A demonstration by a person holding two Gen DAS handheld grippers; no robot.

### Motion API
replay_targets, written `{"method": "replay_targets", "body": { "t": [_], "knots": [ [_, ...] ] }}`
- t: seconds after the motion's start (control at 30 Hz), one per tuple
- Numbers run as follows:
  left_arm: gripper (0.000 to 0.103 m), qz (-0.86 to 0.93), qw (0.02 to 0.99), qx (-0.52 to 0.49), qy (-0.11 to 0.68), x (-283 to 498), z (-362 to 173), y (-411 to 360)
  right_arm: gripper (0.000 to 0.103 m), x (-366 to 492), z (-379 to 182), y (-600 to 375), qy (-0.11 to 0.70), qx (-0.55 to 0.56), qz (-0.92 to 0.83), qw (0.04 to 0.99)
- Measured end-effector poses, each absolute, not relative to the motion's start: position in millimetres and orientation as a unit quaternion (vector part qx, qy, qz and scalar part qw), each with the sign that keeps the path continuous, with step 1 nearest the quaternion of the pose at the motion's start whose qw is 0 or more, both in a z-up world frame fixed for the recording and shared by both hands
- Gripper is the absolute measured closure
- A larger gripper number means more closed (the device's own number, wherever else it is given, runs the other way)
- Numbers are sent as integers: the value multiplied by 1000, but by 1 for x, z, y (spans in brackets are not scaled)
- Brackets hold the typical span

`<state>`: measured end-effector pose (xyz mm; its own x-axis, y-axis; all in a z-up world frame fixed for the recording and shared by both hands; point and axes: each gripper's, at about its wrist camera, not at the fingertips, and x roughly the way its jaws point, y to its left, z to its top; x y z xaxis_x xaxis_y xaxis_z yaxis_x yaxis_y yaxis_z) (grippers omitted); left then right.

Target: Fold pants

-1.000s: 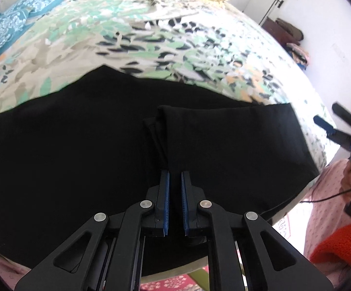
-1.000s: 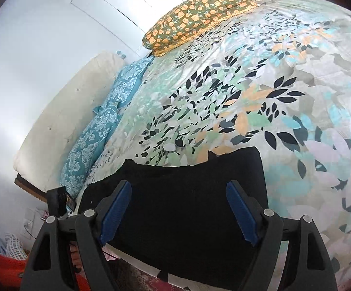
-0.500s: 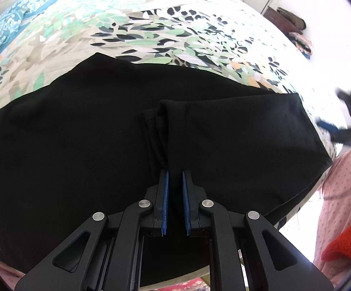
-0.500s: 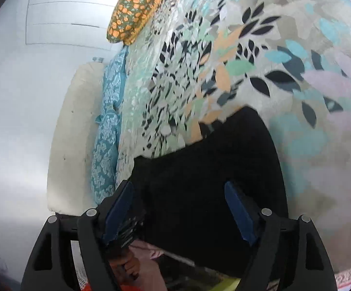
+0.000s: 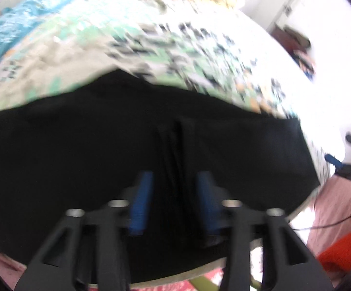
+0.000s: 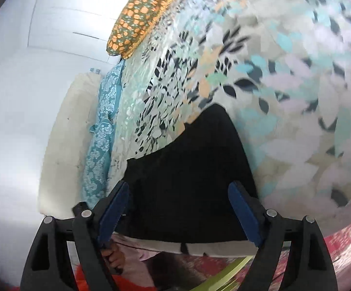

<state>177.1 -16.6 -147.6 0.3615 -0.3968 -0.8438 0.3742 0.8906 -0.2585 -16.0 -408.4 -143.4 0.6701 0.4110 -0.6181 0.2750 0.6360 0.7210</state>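
Black pants (image 5: pixel 78 150) lie flat across the near edge of a bed with a leaf-patterned sheet (image 5: pixel 131 48). A raised fold ridge (image 5: pixel 175 145) runs down their middle. My left gripper (image 5: pixel 174 198) is open, its blue pads astride the near end of that ridge, holding nothing; the view is motion-blurred. My right gripper (image 6: pixel 180 215) is open and empty above the end of the pants (image 6: pixel 190 169) at the bed's edge. It also shows at the right of the left wrist view (image 5: pixel 345 165).
An orange patterned pillow (image 6: pixel 141 14) and a teal patterned pillow (image 6: pixel 102 131) lie at the head of the bed. A white wall and cupboard (image 6: pixel 54 36) stand behind. A person's pink and red clothing (image 5: pixel 340 249) is at the bed edge.
My left gripper has opened and let go of the fold ridge it pinched. The left view has tilted up and blurred. The right gripper stayed open and turned a little over the pants' end.
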Motion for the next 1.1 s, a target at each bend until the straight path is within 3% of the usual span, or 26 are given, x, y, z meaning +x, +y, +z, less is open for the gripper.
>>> {"method": "replay_targets", "body": {
  "t": [0.03, 0.07, 0.3, 0.73, 1.1],
  "knots": [
    [21, -220, 835, -22, 505, 179, -142, -8, 18, -16, -138, -406, 404, 400, 34, 822],
    [20, -209, 841, -36, 499, 182, -139, 1, 18, -15, -136, -403, 407, 382, 29, 829],
    [20, -150, 823, -126, 533, 201, -154, 45, 18, -17, -135, -397, 425, 346, 19, 836],
    [18, -126, 832, -117, 528, 200, -150, 62, 18, 8, -135, -369, 446, 280, 35, 850],
    [15, -54, 852, -147, 500, 230, -116, 173, 18, 11, -137, -368, 445, 284, 39, 848]
  ]
}}
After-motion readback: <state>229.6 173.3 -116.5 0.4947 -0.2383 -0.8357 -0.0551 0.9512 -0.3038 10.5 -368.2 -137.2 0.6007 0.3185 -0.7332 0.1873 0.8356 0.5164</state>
